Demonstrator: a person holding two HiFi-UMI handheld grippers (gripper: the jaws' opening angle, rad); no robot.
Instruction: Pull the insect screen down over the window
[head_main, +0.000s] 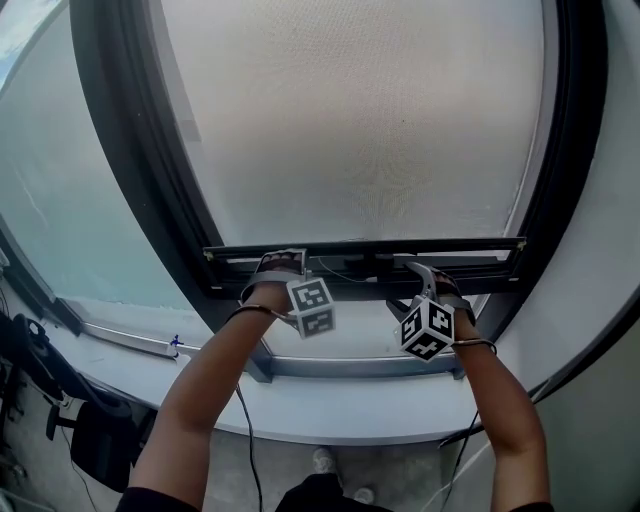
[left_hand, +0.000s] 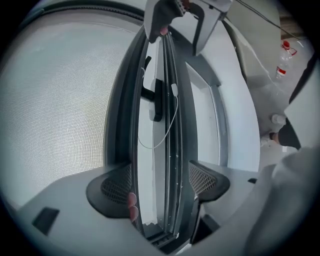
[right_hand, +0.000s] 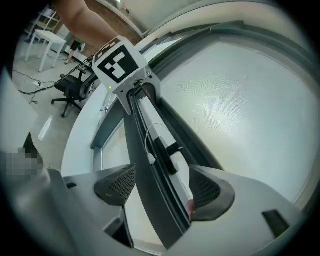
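Here, grippers (head_main: 284, 262) (head_main: 422, 272) tight around screen bar (head_main: 365, 248)

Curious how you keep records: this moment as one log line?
left gripper: shut on screen bar | right gripper: shut on screen bar | screen bar not yet at bottom frame

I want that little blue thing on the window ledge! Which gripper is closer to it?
Left. The left gripper clamps the screen bar up and right of the blue thing; the right gripper clamps it farther right.
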